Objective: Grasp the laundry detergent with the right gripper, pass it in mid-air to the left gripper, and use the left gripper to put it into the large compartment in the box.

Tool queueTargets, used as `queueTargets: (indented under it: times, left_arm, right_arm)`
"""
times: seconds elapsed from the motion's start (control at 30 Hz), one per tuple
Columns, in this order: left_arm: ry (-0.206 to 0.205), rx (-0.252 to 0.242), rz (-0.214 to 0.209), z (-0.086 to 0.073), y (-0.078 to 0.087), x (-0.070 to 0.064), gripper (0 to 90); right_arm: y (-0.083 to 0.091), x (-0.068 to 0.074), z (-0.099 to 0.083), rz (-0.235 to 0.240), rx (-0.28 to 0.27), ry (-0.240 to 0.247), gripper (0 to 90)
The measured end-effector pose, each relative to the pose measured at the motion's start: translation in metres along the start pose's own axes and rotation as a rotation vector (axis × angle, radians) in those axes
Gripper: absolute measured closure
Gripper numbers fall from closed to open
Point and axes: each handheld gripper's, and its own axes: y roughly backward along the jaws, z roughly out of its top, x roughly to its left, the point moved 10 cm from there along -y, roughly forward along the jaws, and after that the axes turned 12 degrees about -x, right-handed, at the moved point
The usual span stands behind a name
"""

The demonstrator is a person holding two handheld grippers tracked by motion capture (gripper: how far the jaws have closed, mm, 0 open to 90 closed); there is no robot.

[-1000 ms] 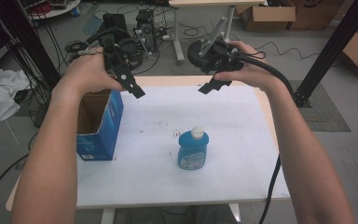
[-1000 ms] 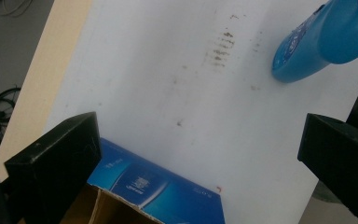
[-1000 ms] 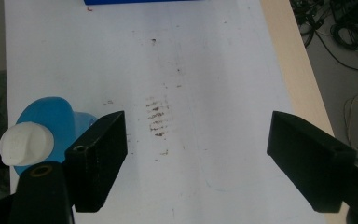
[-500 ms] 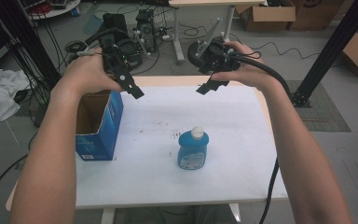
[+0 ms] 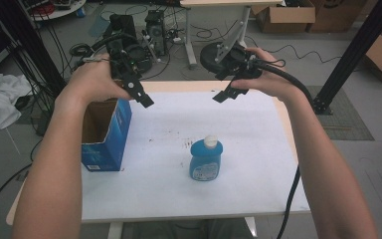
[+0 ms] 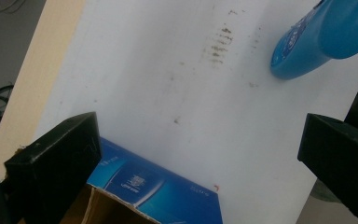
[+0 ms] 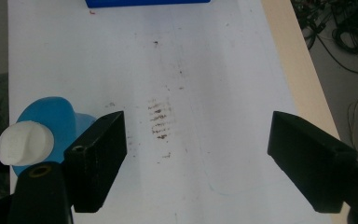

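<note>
Overhead, two tools wait above one bottle and one box

Overhead, the count is short: one blue bottle [image 5: 206,160], one blue carton [image 5: 106,134], two tools, one white-topped desk [image 5: 258,149]. Taking the bottle as the landmark, it stands upright near the middle of the desk, its single white cap [image 5: 210,142] on top and its label facing the person's side.

One carton sits on the desk to the left of the bottle, well apart from it, at the desk's left edge – its top is open and the brown inside shows. A patch of small dark marks [image 5: 188,145] lies on the desk surface just left of the bottle, between it and the carton.

Both tools hang in the air beyond the bottle, toward the far edge of the desk. The left tool [image 5: 140,95] is held up and to the left of the bottle, above the carton's far corner; its two jaws are spread wide with nothing between them, as the left gripper view shows. The right tool [image 5: 227,92] is held up and slightly right of the bottle – its two jaws also stand wide apart and empty, with the bottle's cap showing beside one jaw in the right gripper view. Neither tool touches the bottle or the carton.
</note>
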Motion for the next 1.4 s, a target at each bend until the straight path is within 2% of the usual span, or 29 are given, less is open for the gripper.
queueTargets:
  times: [0.23, 0.33, 0.47, 0.6, 0.8, 1.07, 1.17, 1.4]
  left_arm:
    - [-0.003, -0.004, 0.0, 0.0, -0.001, -0.003, 0.1]
    - [-0.001, -0.002, -0.001, 0.0, 0.0, -0.004, 0.1]
    - [0.0, -0.007, -0.002, 0.001, 0.0, -0.005, 0.1]
    - [-0.002, -0.008, -0.005, 0.001, -0.001, -0.007, 0.1]
    - [-0.005, -0.01, -0.009, 0.001, -0.004, -0.009, 0.1]
    - [0.008, -0.004, -0.012, -0.003, -0.005, -0.01, 0.1]
    - [0.007, -0.006, -0.01, -0.003, -0.006, -0.01, 0.1]
    - [0.011, -0.008, -0.013, -0.003, -0.008, -0.012, 0.1]
  right_arm:
    - [0.002, 0.006, -0.008, 0.0, -0.027, 0.0, 19.3]
    - [0.005, 0.011, -0.012, 0.008, -0.065, -0.01, 18.8]
    - [0.006, 0.014, -0.016, 0.008, -0.079, -0.011, 17.2]
    - [0.007, 0.023, -0.019, 0.021, -0.117, -0.012, 16.8]
    - [0.008, 0.033, -0.025, 0.036, -0.136, -0.003, 16.4]
    - [0.009, 0.047, -0.036, 0.073, -0.21, -0.014, 15.9]
    - [0.007, 0.055, -0.04, 0.112, -0.252, -0.025, 15.8]
    - [0.0, 0.066, -0.046, 0.136, -0.28, -0.021, 15.7]
